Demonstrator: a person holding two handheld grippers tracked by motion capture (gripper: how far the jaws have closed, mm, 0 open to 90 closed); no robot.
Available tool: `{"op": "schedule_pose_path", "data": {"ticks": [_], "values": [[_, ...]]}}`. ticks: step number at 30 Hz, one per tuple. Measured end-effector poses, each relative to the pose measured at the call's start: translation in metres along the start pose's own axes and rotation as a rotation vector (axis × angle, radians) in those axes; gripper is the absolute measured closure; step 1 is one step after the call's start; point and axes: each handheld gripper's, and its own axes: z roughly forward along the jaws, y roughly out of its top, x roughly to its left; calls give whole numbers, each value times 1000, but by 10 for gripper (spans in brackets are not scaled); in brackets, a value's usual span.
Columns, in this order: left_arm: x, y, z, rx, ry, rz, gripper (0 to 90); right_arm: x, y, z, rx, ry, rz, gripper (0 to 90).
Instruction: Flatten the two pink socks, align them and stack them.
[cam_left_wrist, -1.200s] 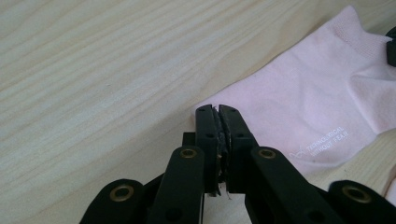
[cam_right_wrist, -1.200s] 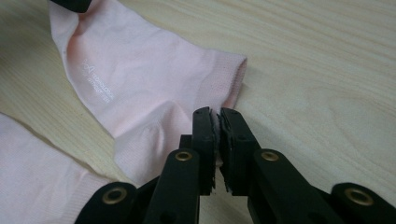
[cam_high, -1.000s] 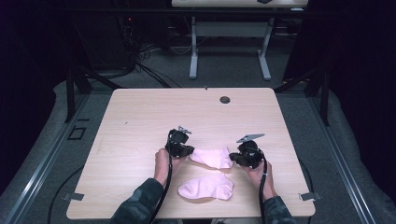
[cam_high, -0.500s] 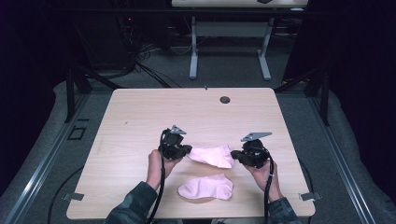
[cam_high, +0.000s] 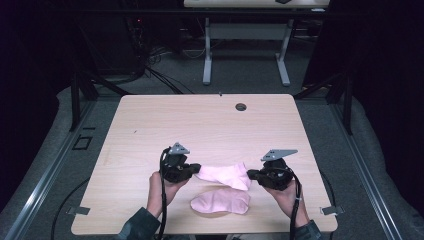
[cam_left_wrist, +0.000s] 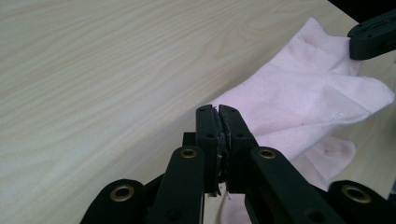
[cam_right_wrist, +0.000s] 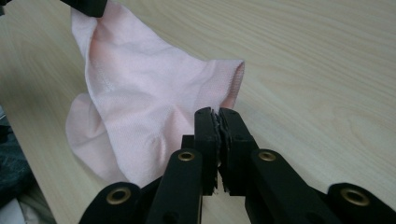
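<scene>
Item: pink sock (cam_high: 223, 173), stretched between two hand-held grippers above the near middle of a light wooden table (cam_high: 200, 125). Left gripper (cam_high: 196, 169): jaws pressed together on the sock's toe end, fabric pinched between the pads in the left gripper view. Right gripper (cam_high: 250, 174): jaws likewise pressed together on the cuff edge, the open hem just beyond the tips in the right gripper view. Second pink sock (cam_high: 221, 203): flat on the table, just nearer the person, partly under the held one. Small dark round grommet (cam_high: 241, 106): far edge, well apart.
</scene>
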Motion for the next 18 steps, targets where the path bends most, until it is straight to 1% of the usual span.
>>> {"op": "schedule_pose_path", "data": {"ticks": [1,5,6,8,10,11,12,14,18], "values": [[-1,-3,-2,3,-2,6,875,2,-2,-1,-3,4,-1,866],[-6,-18,-6,13,-17,-5,875,7,-8,-1,8,24,-2,866],[-7,-22,-6,11,-18,-13,875,9,-10,-1,10,30,-1,866],[-7,-30,-6,22,-20,-20,875,11,-13,0,23,35,-6,866],[-8,-38,-6,22,-26,-40,875,14,-16,2,34,46,-7,866],[-8,-41,-7,23,-25,-36,875,15,-17,3,39,49,-8,866],[-9,-44,-6,21,-24,-43,875,16,-19,4,44,55,-11,866],[-10,-48,-6,23,-21,-43,875,18,-22,6,56,56,-15,866],[-12,-58,-2,22,-31,-47,874,21,-29,11,77,61,-22,865]]}}
